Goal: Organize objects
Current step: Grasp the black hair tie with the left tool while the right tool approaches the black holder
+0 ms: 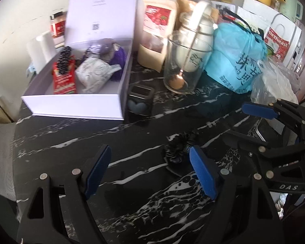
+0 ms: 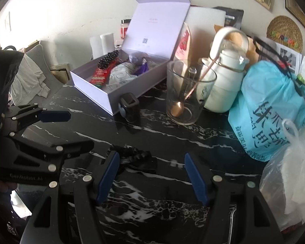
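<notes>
Both grippers hover low over a black marble-patterned tabletop (image 1: 75, 134) with their blue-padded jaws spread apart and nothing between them. Left gripper (image 1: 150, 172) sits just short of a black ruffled fabric hair tie (image 1: 178, 149), which lies flat on the table beside its right finger. Right gripper (image 2: 150, 177) approaches the same hair tie (image 2: 132, 156) from the other side; the tie lies near its left finger. Farther back stands an open white rectangular cardboard box (image 1: 75, 103) with its lid raised, holding a red packet (image 1: 63, 79), a white patterned pouch (image 1: 95, 75) and a black beaded band (image 1: 64, 60). A small black square container (image 1: 140, 103) touches the box's front corner. Next to it stands a clear drinking glass (image 2: 188, 93) with a copper spoon (image 2: 178, 106) inside, then a bright blue plastic bag (image 2: 274, 109).
</notes>
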Tool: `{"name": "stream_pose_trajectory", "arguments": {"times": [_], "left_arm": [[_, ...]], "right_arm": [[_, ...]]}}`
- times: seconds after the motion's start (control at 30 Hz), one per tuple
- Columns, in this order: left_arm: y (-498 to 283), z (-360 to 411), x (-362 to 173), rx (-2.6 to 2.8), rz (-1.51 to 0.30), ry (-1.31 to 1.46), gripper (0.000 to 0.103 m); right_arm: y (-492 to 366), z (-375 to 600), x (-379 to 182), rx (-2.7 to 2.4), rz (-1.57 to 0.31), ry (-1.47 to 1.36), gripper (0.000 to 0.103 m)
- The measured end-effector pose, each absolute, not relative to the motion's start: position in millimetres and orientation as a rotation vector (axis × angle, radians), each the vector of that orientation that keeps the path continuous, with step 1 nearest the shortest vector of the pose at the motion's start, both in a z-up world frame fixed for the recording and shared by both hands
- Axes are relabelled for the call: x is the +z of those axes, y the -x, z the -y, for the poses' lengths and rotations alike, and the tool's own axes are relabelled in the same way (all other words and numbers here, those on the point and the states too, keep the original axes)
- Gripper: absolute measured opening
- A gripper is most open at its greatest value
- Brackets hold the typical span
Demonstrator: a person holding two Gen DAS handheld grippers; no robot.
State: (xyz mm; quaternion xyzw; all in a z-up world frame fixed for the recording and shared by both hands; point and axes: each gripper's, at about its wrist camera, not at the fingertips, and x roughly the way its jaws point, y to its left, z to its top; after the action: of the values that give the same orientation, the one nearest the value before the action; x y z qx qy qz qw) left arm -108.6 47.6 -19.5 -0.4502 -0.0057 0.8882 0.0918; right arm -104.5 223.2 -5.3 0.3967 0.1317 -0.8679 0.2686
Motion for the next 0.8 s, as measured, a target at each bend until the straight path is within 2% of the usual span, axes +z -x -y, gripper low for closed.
{"name": "stream_pose_trajectory", "arguments": {"times": [0.33,0.4,0.43,0.53,0.73,0.8], "left_arm": [[132,-77,-53,2.523,-0.068,1.392,0.078],[136,-80,-59,2.507,-0.086,1.39,0.068],[138,-82,-62,2.498,-0.098,1.396,0.058],[142,-84,-67,2.46,-0.089,1.395,0.055],[147,-81,-70,2.466,-0.155,1.406,0.036],[147,-75,-69,2.473,-0.179,1.416,0.036]], "right_arm": [[133,-237,-30,-2.334,-0.357,-1.151,0.068],[137,-238,-34,-2.331,-0.355,-1.163,0.067],[140,-238,-35,-2.328,-0.354,-1.169,0.067],[146,-236,-39,-2.319,-0.352,-1.181,0.067],[160,-221,-46,-2.285,-0.351,-1.193,0.067],[163,-214,-47,-2.271,-0.355,-1.192,0.067]]}}
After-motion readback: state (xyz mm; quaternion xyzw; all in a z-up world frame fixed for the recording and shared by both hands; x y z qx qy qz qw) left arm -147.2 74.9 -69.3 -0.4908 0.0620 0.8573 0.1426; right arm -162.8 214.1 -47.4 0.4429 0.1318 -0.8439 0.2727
